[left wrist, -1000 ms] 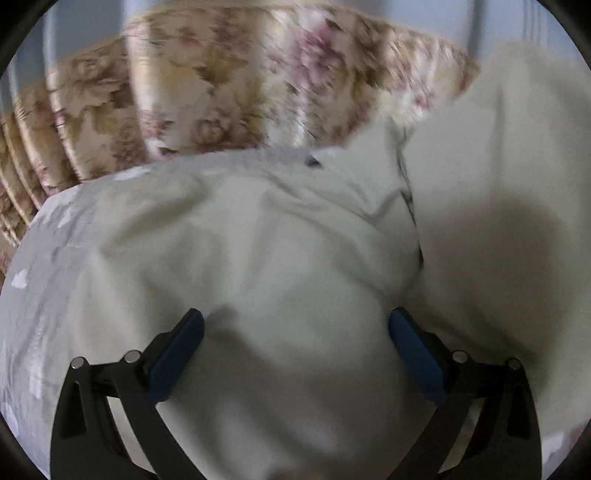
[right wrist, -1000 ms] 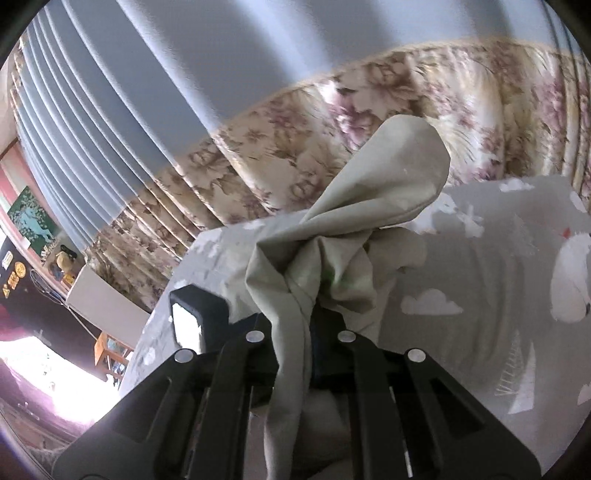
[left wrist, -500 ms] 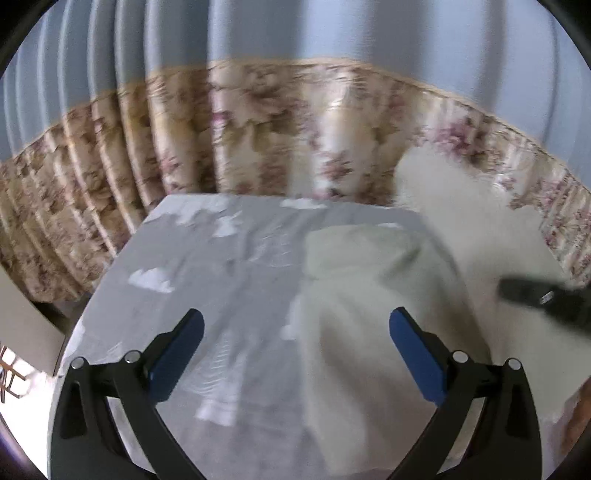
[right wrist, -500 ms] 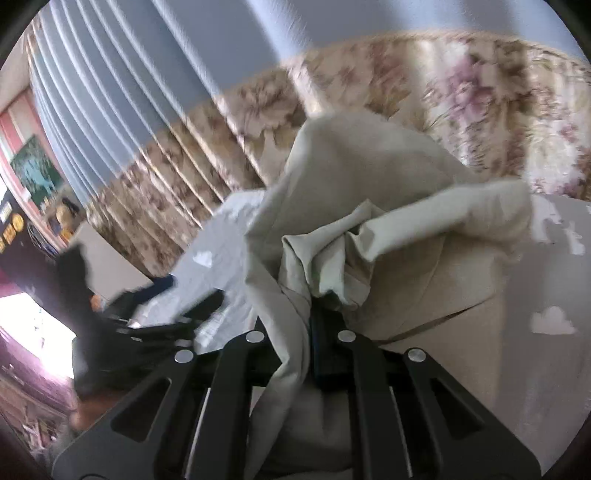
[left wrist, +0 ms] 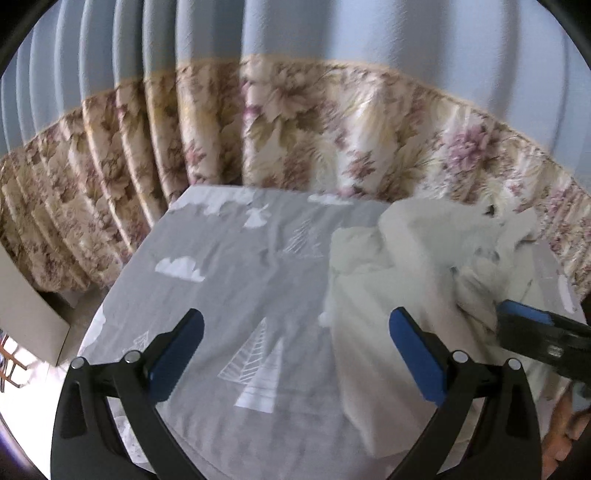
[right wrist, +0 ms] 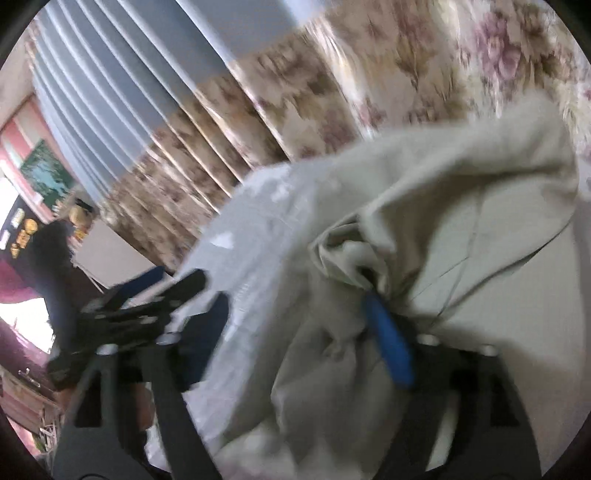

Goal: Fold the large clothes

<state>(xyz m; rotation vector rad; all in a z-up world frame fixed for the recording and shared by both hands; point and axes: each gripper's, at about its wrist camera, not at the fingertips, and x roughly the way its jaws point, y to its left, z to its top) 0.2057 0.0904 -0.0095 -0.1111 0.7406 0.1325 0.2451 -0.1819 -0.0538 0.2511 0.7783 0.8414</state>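
Pale green crumpled cloth garment (left wrist: 388, 280), heaped on the right side of the grey bed sheet with white clouds and trees (left wrist: 229, 266). Bunched up against one blue pad (right wrist: 388, 347) of the right gripper (right wrist: 295, 301), fingers spread wide, nothing pinched, picture blurry. Left gripper (left wrist: 295, 328) with jaws spread wide too, holding nothing, up over the bare grey sheet just beside the garment. Flowered cream curtain (left wrist: 295, 122) hanging behind the bed, blue curtain (left wrist: 332, 26) above it.

One pale garment (left wrist: 388, 295) at right of frame; two tongs (left wrist: 295, 343) (right wrist: 291, 317); one grey patterned sheet (left wrist: 236, 280); one floral curtain (left wrist: 295, 129) across the top.
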